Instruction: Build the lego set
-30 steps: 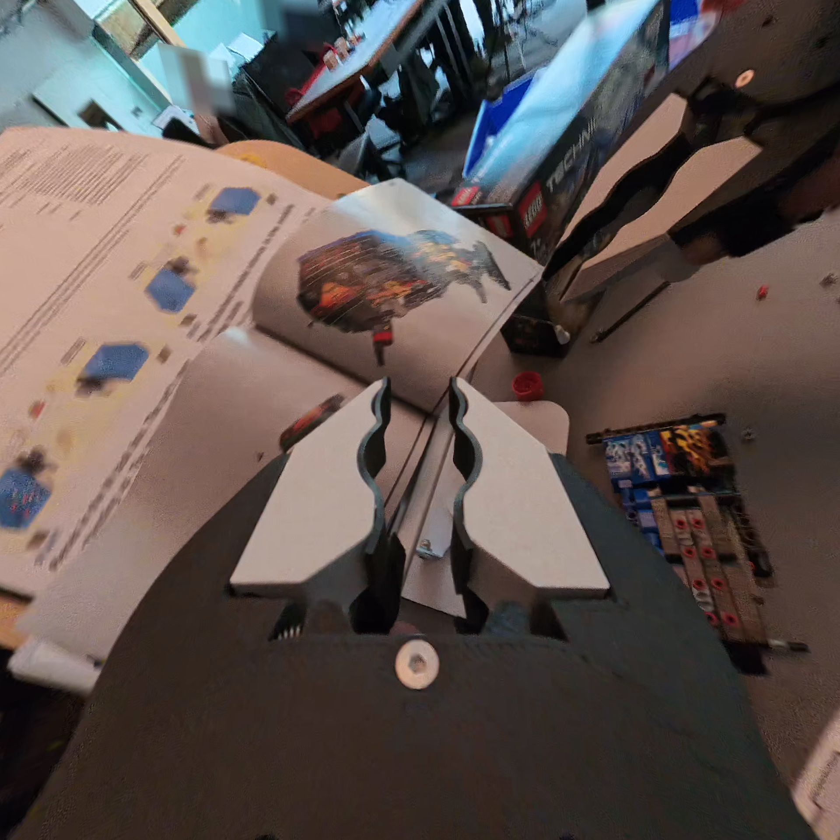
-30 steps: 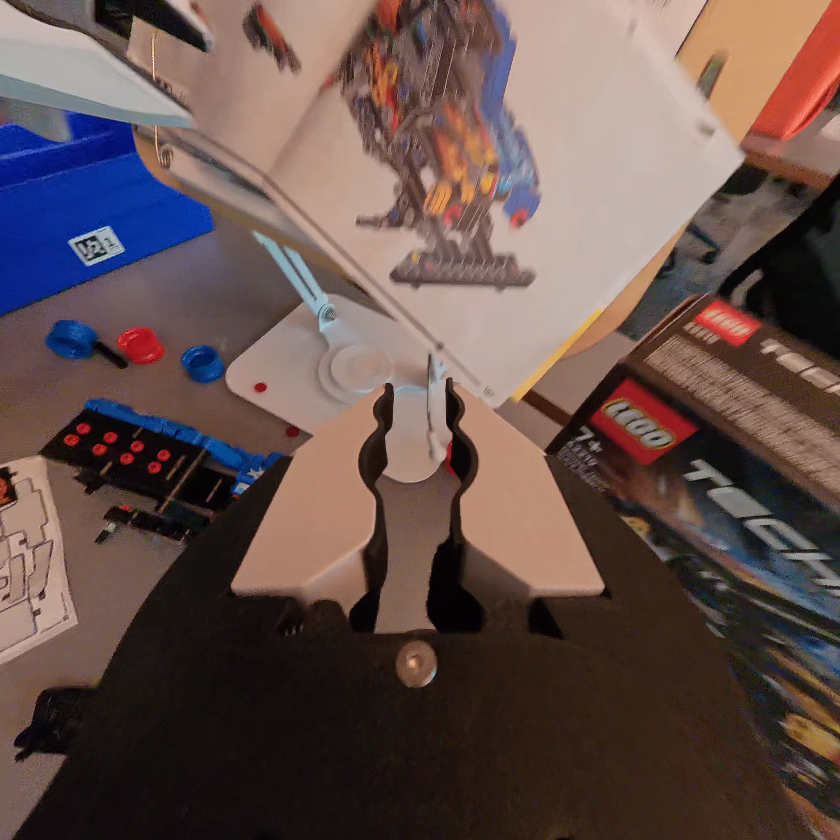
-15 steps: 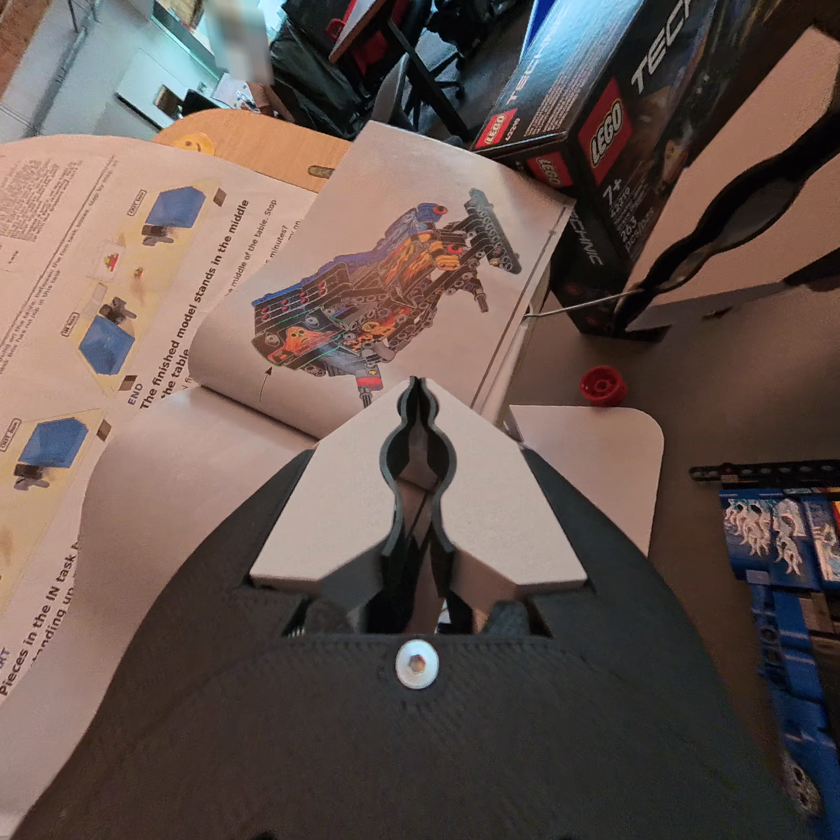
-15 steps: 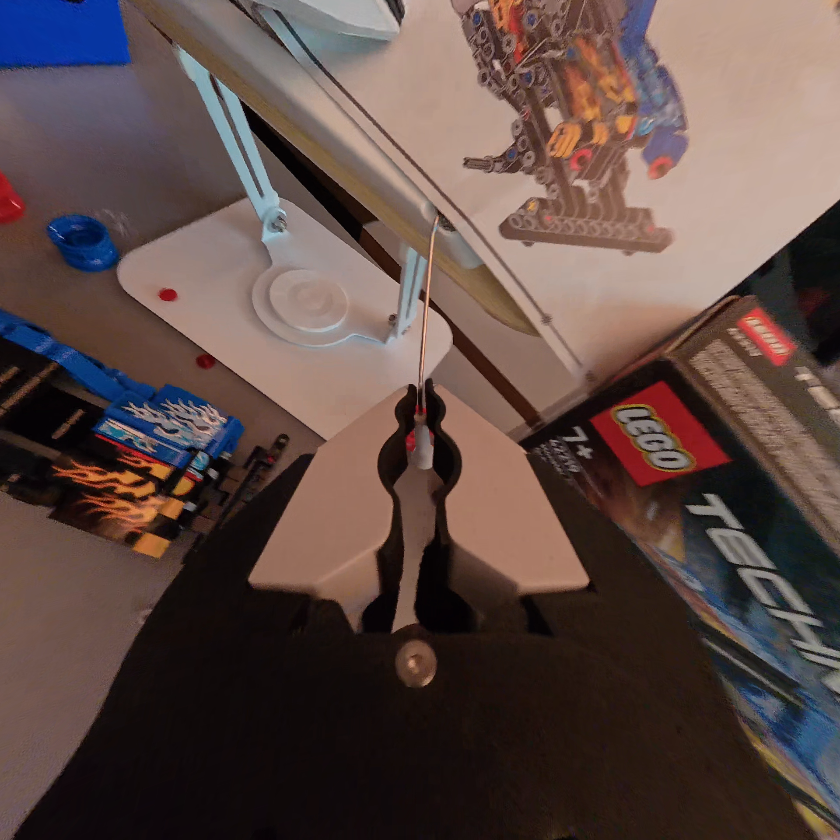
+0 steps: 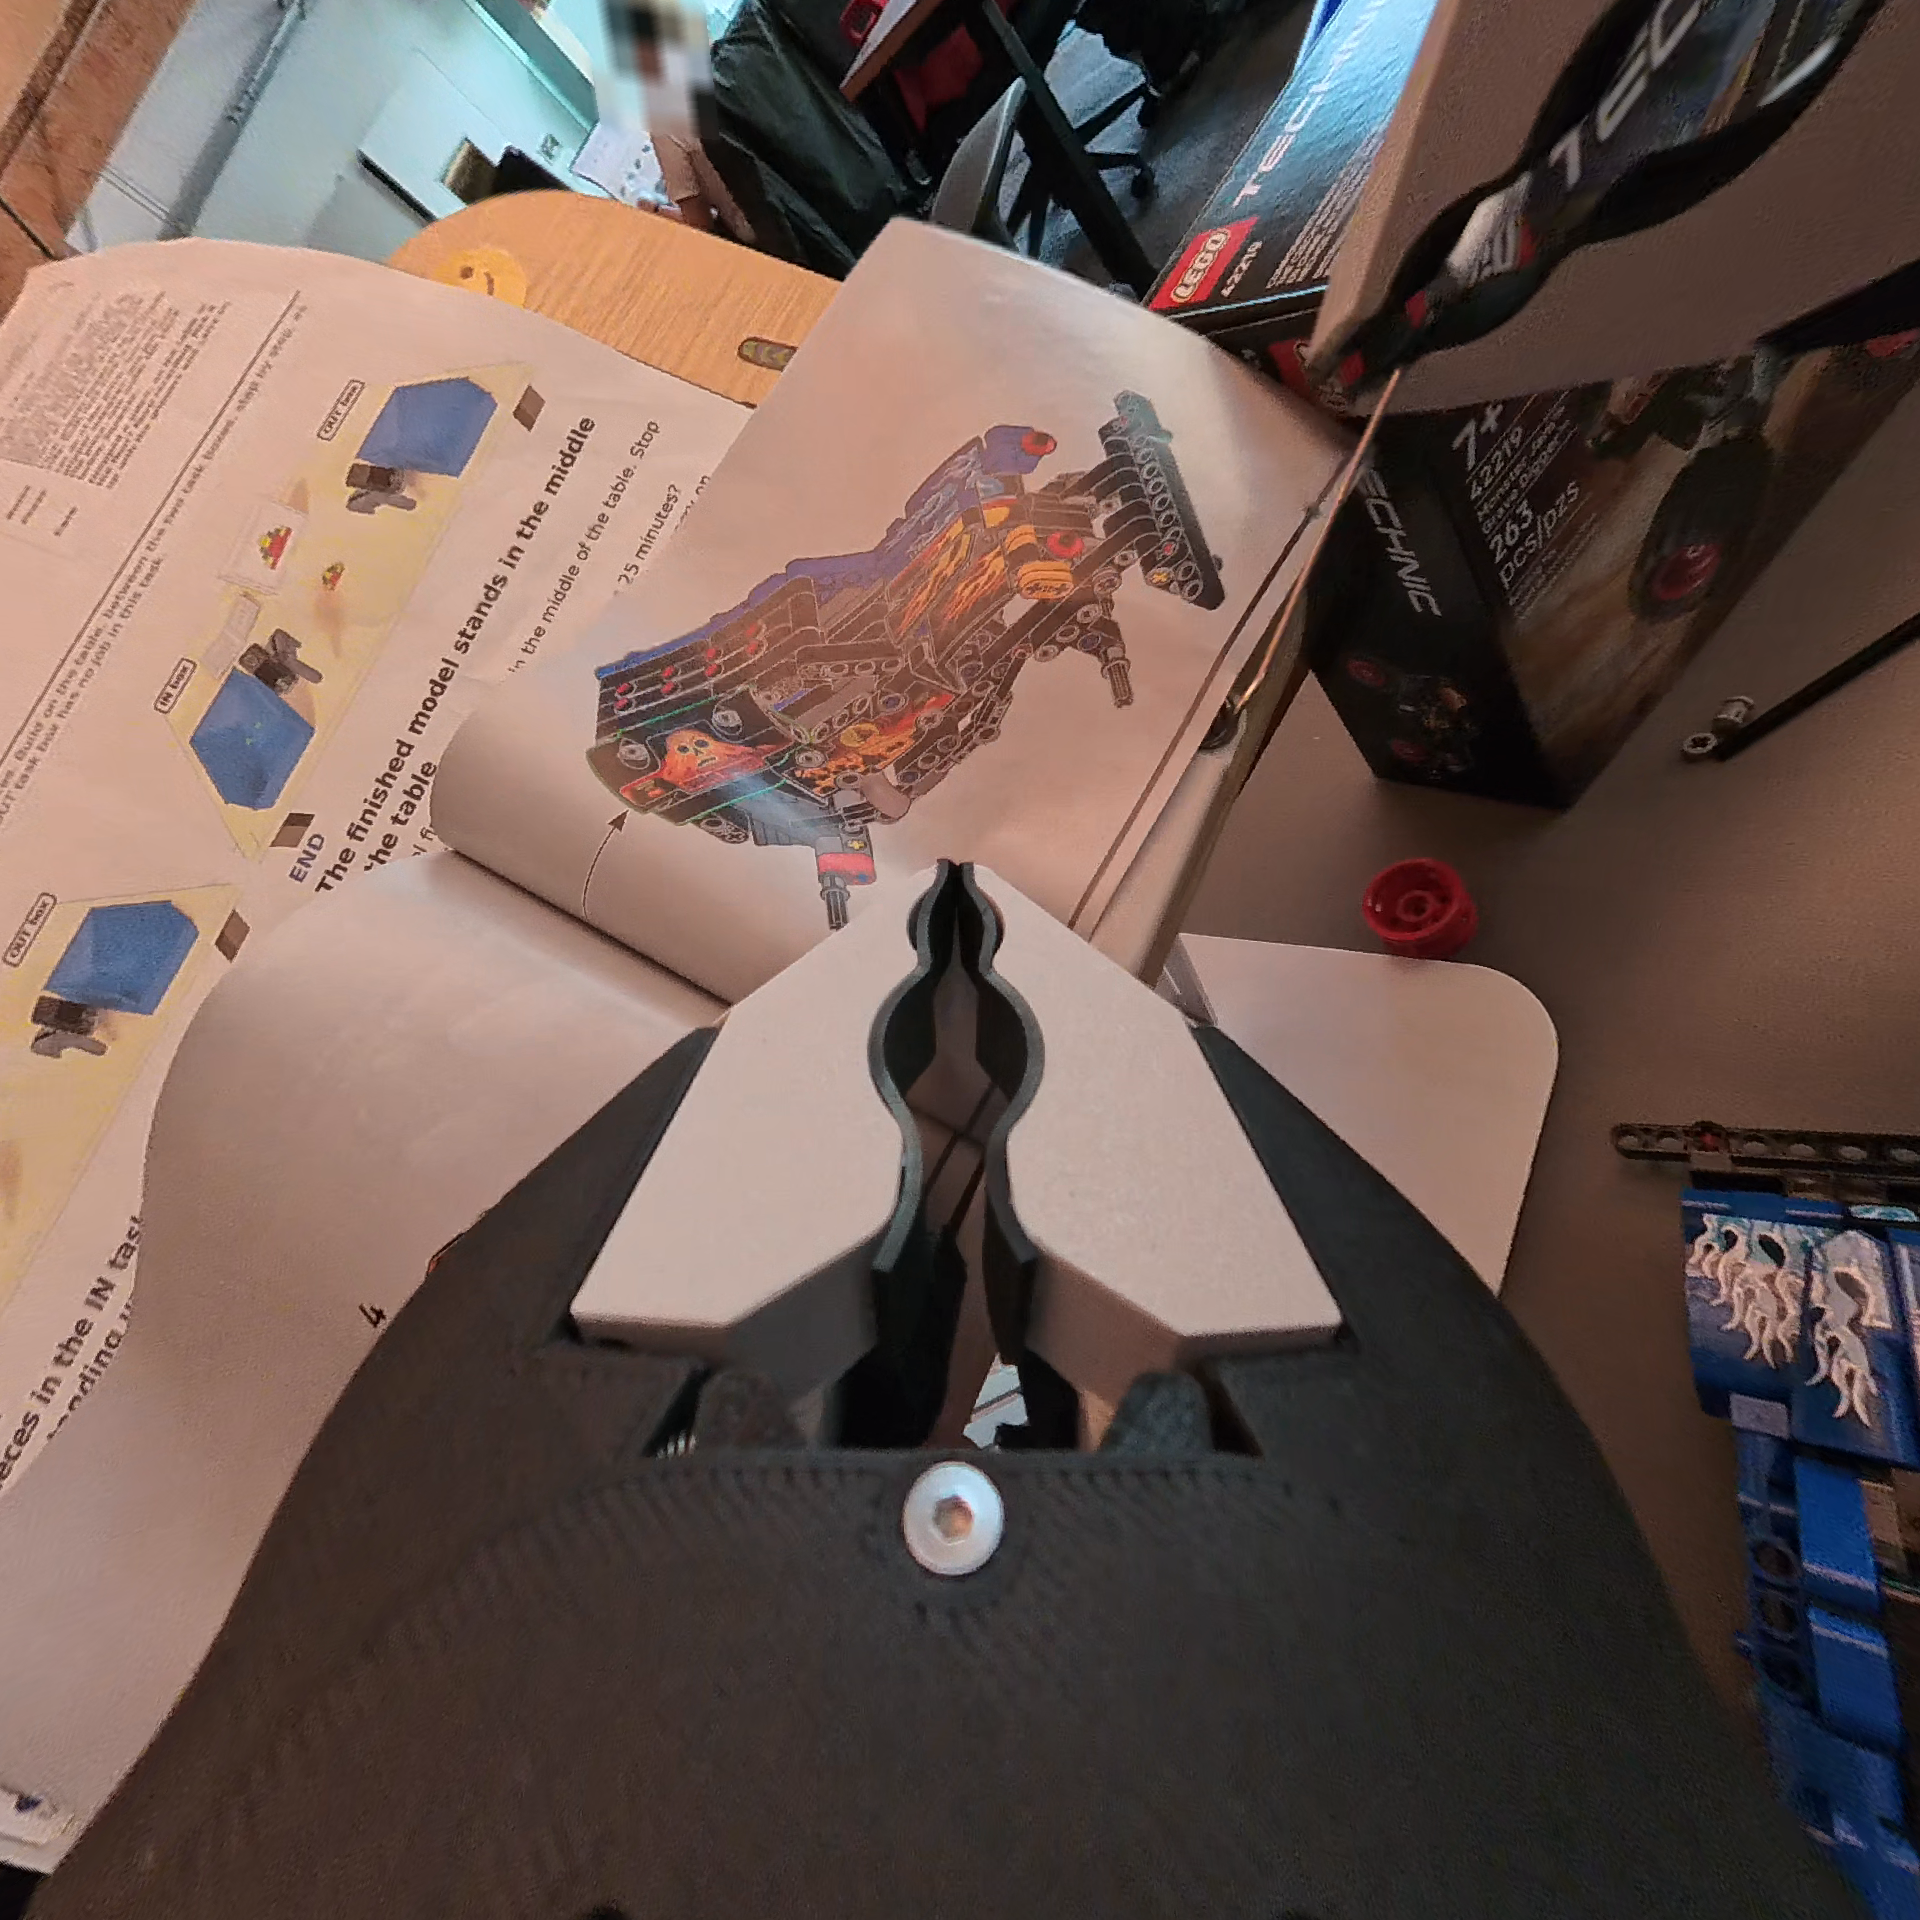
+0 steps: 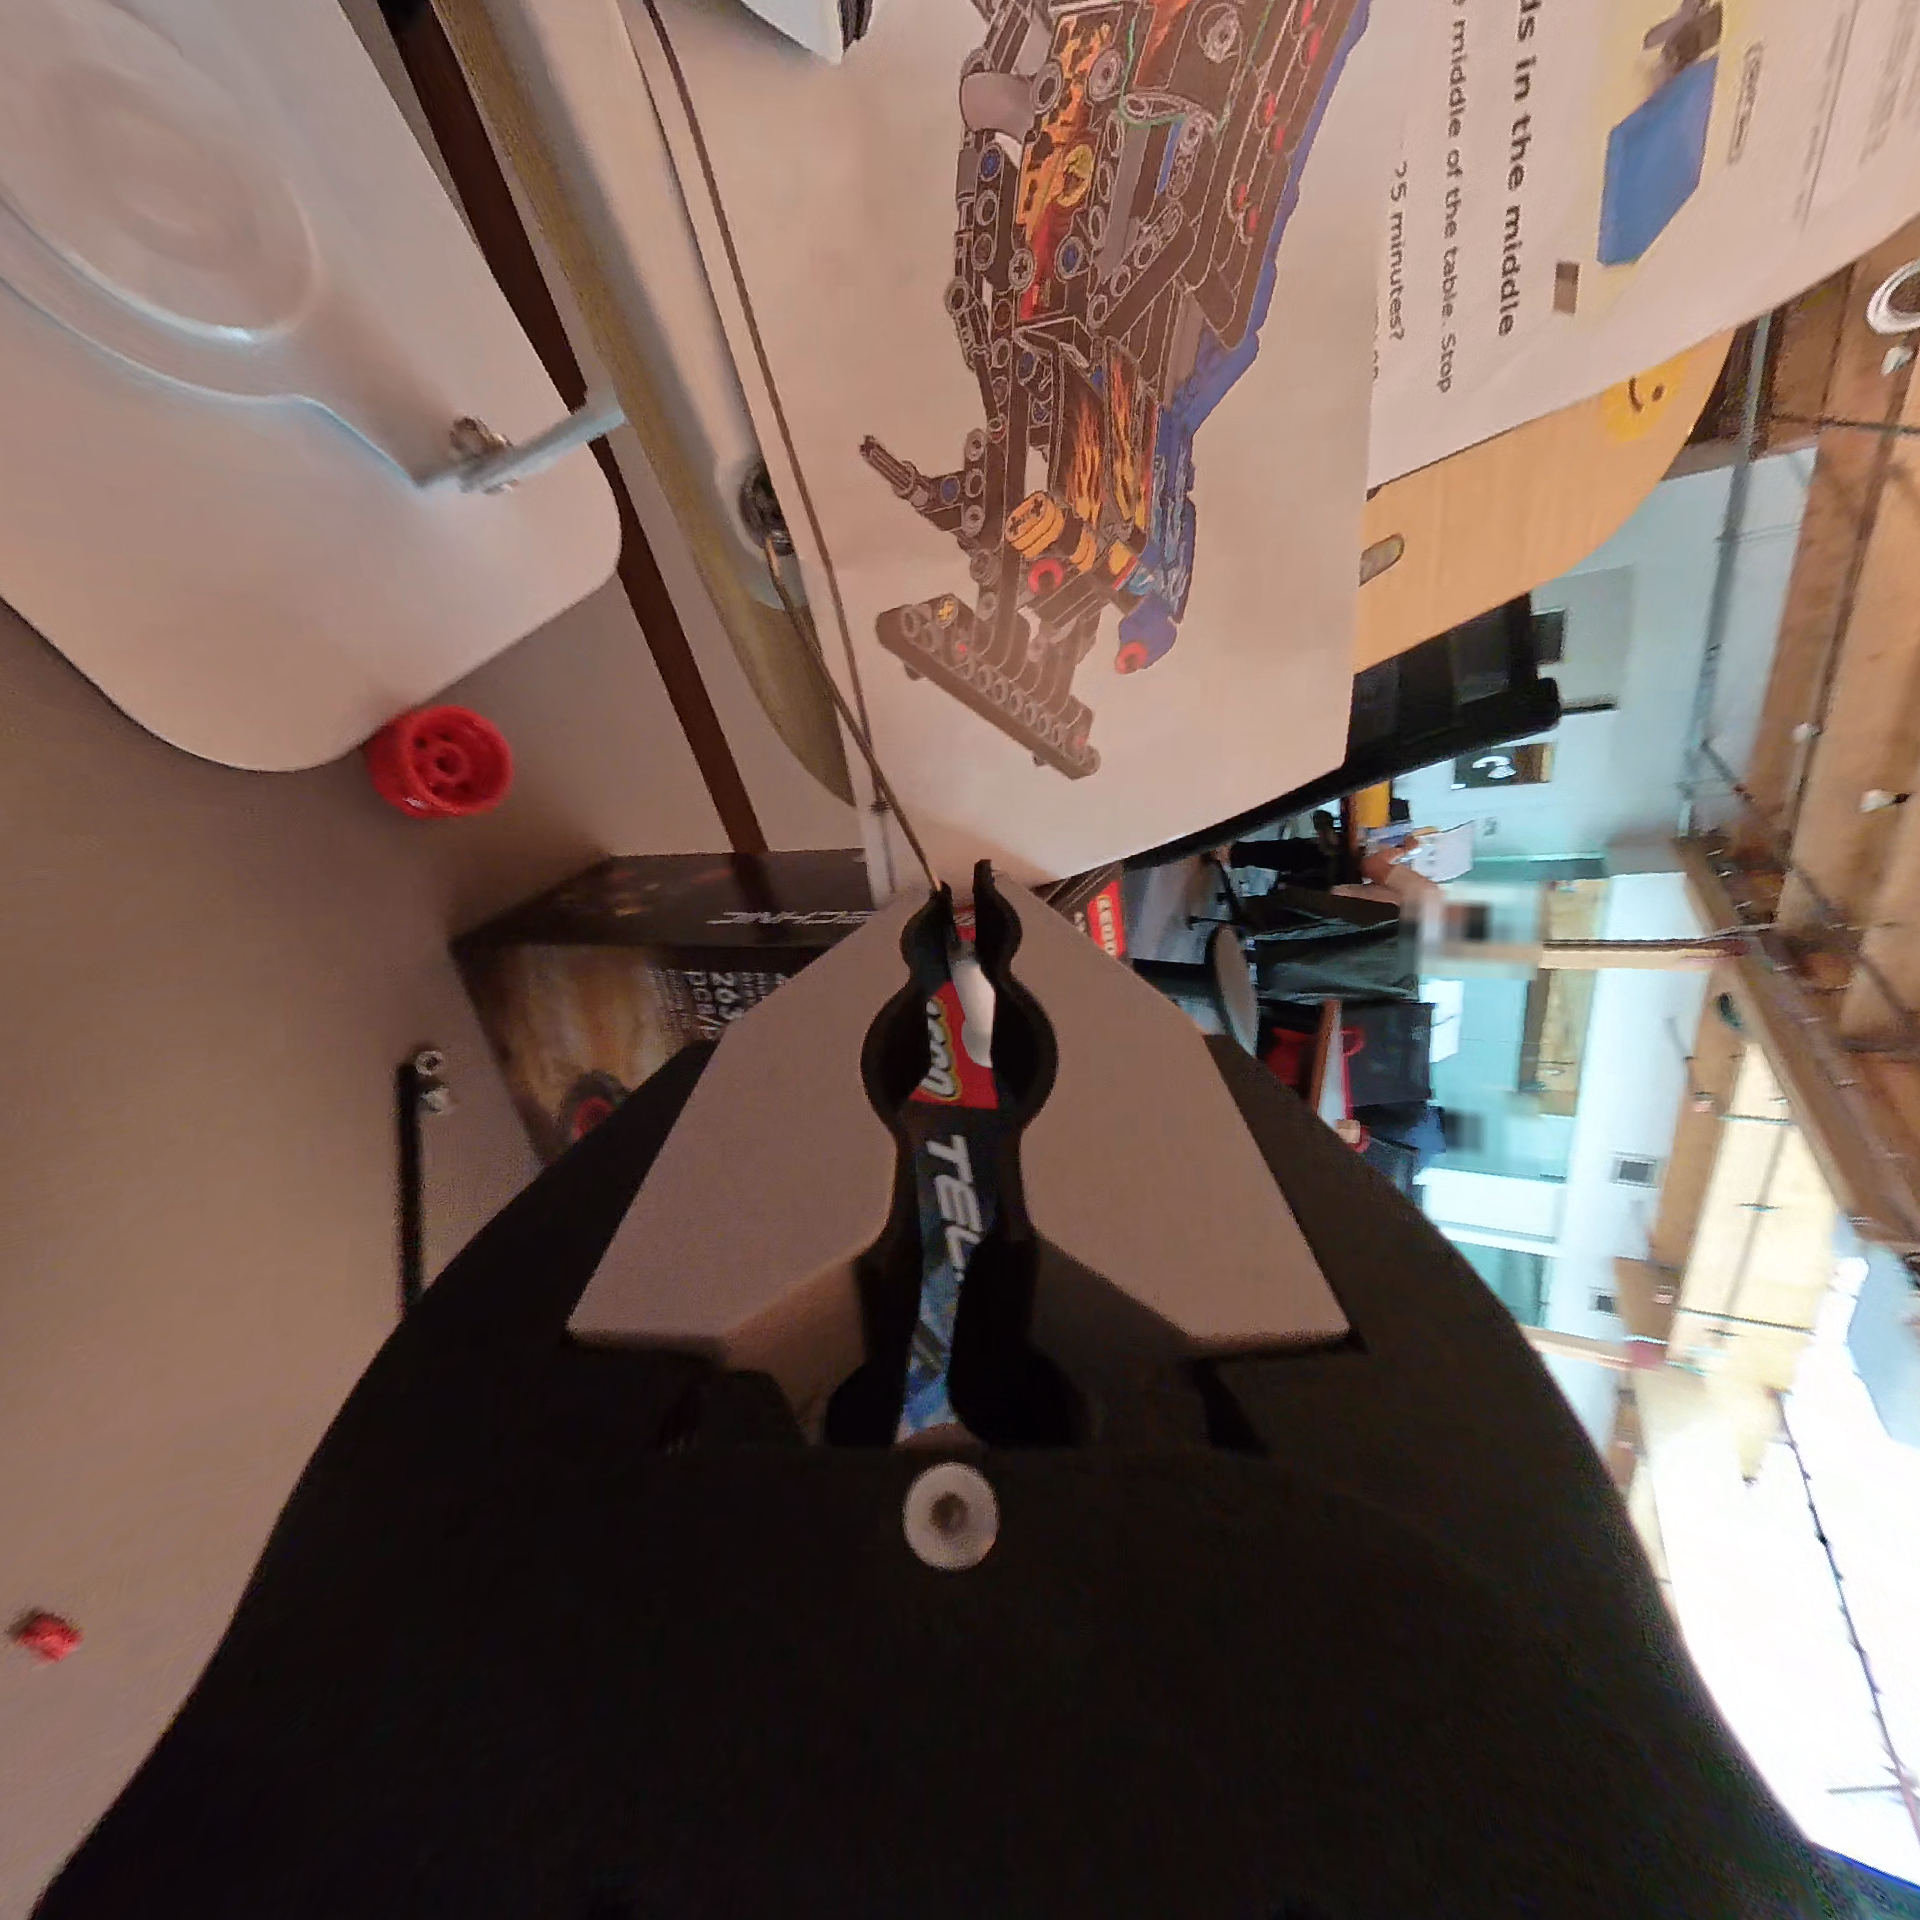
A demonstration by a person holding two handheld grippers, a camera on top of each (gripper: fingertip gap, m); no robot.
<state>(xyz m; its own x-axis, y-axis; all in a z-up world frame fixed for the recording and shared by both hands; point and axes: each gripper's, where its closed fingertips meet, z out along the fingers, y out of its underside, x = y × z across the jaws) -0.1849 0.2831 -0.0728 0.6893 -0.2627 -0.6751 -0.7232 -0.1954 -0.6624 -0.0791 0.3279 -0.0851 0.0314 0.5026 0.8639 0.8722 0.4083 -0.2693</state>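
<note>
Both claws have closed since a second ago. The left gripper point(image 5: 951, 883) now has its grey fingertips pressed together at the lower edge of the open instruction booklet point(image 5: 935, 499); whether it pinches any paper cannot be told. The right gripper point(image 6: 961, 894) is clamped on the thin metal wire point(image 6: 868, 748) of the book stand, whose white tip sits between the wavy black pads.

The booklet's matte page shows a black, blue and orange vehicle with flame decals. The partly built model point(image 5: 1787, 1320), blue panels with white flame stickers and a black holed beam, lies flat on the grey table point(image 5: 1714, 935), right of the stand's white rounded base point(image 5: 1382, 1049). A ribbed red hub point(image 5: 1418, 906) sits just beyond that base. The glossy dark box point(image 5: 1538, 623) behind bears a logo and printed lettering.
</note>
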